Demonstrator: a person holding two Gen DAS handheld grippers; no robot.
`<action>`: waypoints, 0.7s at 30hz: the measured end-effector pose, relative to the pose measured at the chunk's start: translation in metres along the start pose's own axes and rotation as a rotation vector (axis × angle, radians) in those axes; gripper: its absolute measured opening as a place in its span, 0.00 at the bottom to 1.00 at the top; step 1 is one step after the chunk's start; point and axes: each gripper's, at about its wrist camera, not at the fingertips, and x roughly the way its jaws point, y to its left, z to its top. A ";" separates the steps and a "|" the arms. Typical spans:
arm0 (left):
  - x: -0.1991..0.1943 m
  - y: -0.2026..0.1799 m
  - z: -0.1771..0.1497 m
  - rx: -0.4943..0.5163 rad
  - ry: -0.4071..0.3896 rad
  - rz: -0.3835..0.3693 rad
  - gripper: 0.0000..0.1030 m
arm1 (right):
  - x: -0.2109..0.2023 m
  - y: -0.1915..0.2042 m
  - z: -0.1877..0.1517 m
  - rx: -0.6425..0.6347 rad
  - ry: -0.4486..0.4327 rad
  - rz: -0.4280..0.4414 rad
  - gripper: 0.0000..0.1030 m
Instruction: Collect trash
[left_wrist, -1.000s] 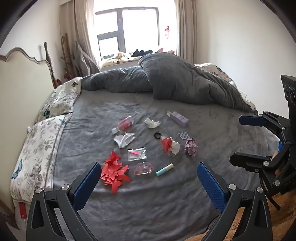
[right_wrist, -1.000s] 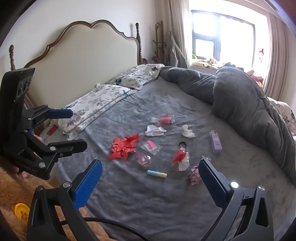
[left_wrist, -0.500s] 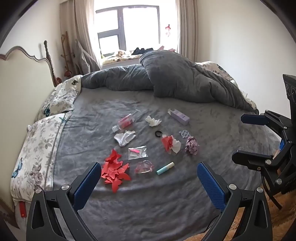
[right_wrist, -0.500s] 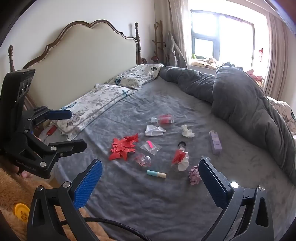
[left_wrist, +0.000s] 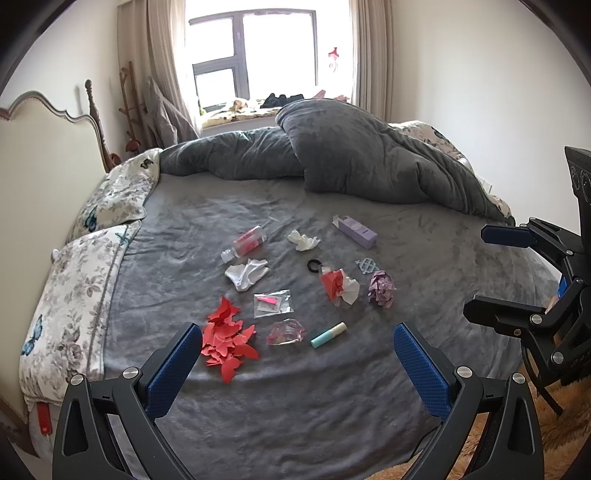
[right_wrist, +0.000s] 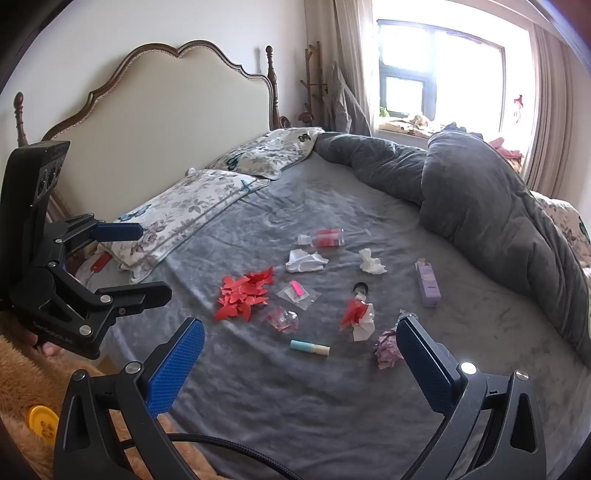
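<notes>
Trash is lying scattered mid-bed (left_wrist: 332, 406), nothing collected yet. Containers: clear zip bag (left_wrist: 272, 302) is holding a small pink item; clear bottle (left_wrist: 246, 243) w/ red label is lying on its side, contents can't tell; purple box (left_wrist: 357, 232) is lying flat, one end flap open, inside not visible. Around them: red paper cutouts (left_wrist: 228, 341), white crumpled tissue (left_wrist: 303, 240), white cloth piece (left_wrist: 246, 274), black hair tie (left_wrist: 314, 265), red-and-white wrapper (left_wrist: 338, 286), crumpled purple paper (left_wrist: 382, 288), crinkled clear wrapper (left_wrist: 286, 331), teal-and-cream tube (left_wrist: 328, 334). Left gripper (left_wrist: 295, 358) is hovering over the near bed edge, jaws spread wide, nothing in them; right gripper (right_wrist: 301, 354) is doing likewise, jaws wide and empty. Left wrist view is showing a small checkered packet (left_wrist: 366, 265) beside the purple paper; right wrist view is mostly hiding it behind a finger. Right view alone is showing a yellow button (right_wrist: 43, 421) on the tan furry rug (right_wrist: 22, 387) and fingertips (right_wrist: 48, 347) under the left tool. Open grey sheet is stretching btwn the trash and the near edge; pillows (right_wrist: 192, 206) are lining one side, bunched grey duvet (left_wrist: 351, 158) the far side.
</notes>
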 end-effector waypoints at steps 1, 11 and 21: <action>0.000 0.000 0.000 -0.001 0.000 -0.002 1.00 | 0.000 0.000 0.000 -0.001 0.000 0.000 1.00; 0.001 0.001 0.000 -0.002 0.002 -0.002 1.00 | 0.000 0.001 0.000 0.000 -0.001 0.000 1.00; 0.001 0.000 0.001 -0.003 0.002 -0.002 1.00 | -0.001 0.004 0.000 0.001 -0.001 -0.001 1.00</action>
